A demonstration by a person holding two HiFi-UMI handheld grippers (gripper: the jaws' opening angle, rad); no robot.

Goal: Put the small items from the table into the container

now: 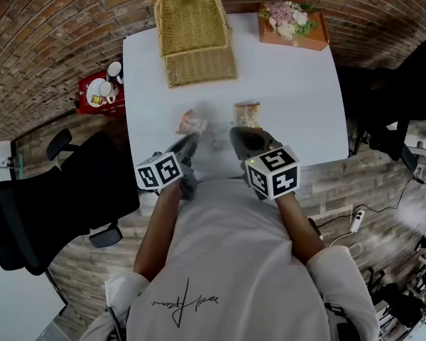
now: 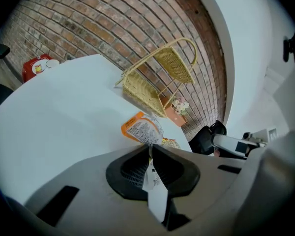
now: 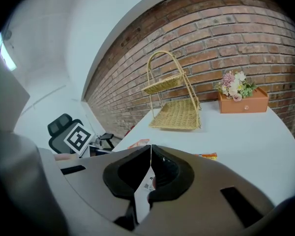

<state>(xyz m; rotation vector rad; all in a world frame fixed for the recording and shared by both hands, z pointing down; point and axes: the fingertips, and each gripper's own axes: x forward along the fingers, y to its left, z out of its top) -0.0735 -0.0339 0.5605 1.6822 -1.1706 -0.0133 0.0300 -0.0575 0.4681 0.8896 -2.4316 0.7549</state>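
**Two packets on table, basket not yet filled**

- Table (image 1: 291, 98): white, set against a brick wall.
- Basket (image 1: 195, 34): two-tier wicker, at the table's far edge, left of centre. Both tiers look bare, as far as the views show.
- Flower box (image 1: 292, 28): orange, with pink and white blooms, at the far right corner, apart from the basket.
- Packet (image 1: 192, 123): orange-edged with a printed face, near the table's middle. Its near edge meets the tips of the left gripper.
- Second packet (image 1: 247, 112): orange, flat on the table, just right of the first and just beyond the right gripper.
- Left gripper (image 2: 150, 146): jaws drawn together, apparently pinching the packet's (image 2: 142, 128) near edge. The basket (image 2: 157, 77) stands well beyond it.
- Right gripper (image 3: 150, 146): jaws closed tip to tip, nothing between them. The second packet (image 3: 206, 156) shows just past its right jaw.
- Red stand (image 1: 99, 91): beside the table's left edge, with white cups on it.
- Chair (image 1: 71, 190): black, at the near left, off the table.
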